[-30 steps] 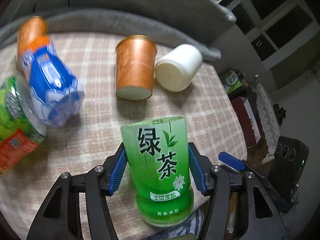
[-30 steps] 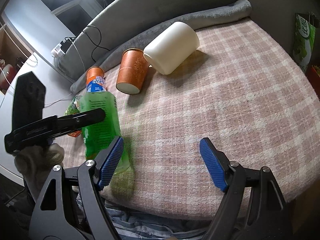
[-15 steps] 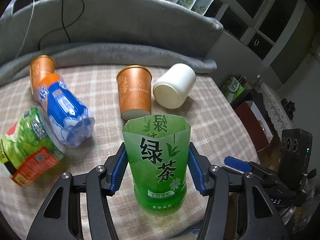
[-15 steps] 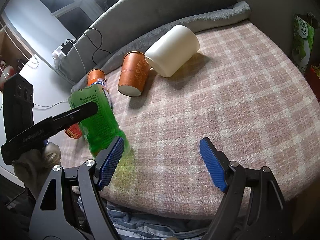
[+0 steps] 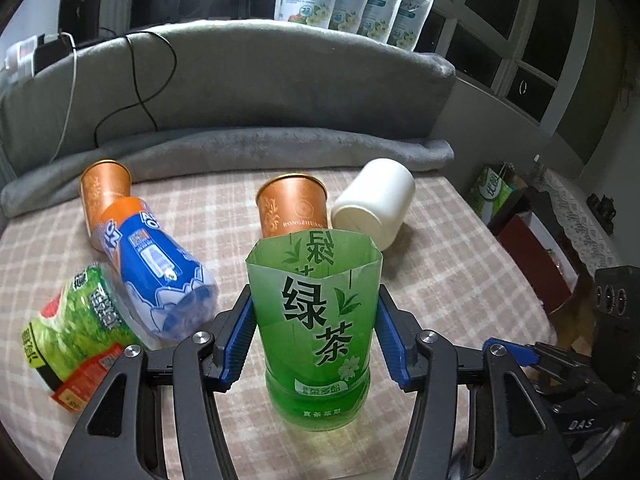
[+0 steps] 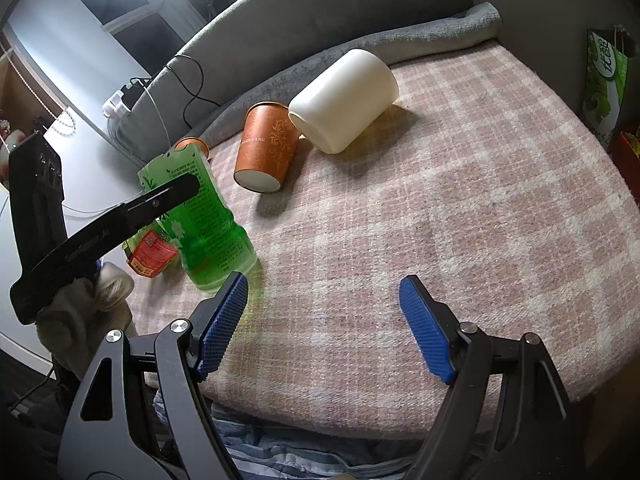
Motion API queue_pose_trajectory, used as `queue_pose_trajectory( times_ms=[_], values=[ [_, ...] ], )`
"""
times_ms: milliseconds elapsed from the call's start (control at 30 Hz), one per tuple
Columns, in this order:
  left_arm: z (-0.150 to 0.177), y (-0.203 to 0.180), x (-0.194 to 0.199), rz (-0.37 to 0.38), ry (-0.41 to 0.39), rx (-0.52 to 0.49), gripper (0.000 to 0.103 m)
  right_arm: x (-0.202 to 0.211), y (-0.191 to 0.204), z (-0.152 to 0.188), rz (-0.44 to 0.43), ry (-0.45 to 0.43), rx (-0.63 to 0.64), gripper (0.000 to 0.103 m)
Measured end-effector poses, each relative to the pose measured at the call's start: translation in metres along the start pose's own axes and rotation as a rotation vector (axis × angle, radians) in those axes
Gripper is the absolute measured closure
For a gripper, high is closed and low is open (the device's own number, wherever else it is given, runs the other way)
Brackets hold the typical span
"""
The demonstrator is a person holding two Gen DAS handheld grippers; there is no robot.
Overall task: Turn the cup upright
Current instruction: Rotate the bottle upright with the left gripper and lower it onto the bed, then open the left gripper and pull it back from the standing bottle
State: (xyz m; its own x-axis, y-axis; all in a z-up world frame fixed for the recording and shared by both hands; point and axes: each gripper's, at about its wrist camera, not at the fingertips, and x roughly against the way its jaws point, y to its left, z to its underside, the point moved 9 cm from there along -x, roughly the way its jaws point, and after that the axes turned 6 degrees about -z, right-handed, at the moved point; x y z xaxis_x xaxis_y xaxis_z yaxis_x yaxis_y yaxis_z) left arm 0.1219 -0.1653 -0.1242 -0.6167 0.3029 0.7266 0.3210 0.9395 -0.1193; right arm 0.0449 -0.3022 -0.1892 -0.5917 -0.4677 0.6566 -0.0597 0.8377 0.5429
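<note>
Left gripper [image 5: 314, 330] has its blue pads pinched on the green cup [image 5: 318, 320], which stands mouth-up at lower centre of the left wrist frame on the plaid blanket [image 6: 460, 200]. Right gripper [image 6: 324, 326] gapes wide, holding nothing.

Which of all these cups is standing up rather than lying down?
Only the green cut-off plastic bottle cup, between the left gripper's fingers, open end up. Both orange paper cups and the white cup lie sideways.
</note>
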Motion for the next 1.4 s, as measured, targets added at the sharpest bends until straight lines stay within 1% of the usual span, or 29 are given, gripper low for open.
queue_pose_trajectory(
  times_ms=[267,533,933,1400],
  values=[
    [-0.002,0.004,0.000,-0.032,-0.061,-0.015,0.048,-0.002,0.000,-0.001,0.000,0.003,0.004,0.022],
    [0.003,0.005,0.006,-0.034,-0.084,-0.027,0.048,-0.002,0.004,-0.003,-0.001,-0.002,0.016,0.022],
    [0.014,0.004,0.017,-0.016,-0.074,-0.029,0.048,0.001,0.013,-0.002,-0.002,-0.011,0.036,0.022],
    [0.026,0.002,0.025,0.035,-0.038,-0.010,0.048,0.004,0.023,-0.001,0.004,-0.018,0.056,0.022]
  ],
)
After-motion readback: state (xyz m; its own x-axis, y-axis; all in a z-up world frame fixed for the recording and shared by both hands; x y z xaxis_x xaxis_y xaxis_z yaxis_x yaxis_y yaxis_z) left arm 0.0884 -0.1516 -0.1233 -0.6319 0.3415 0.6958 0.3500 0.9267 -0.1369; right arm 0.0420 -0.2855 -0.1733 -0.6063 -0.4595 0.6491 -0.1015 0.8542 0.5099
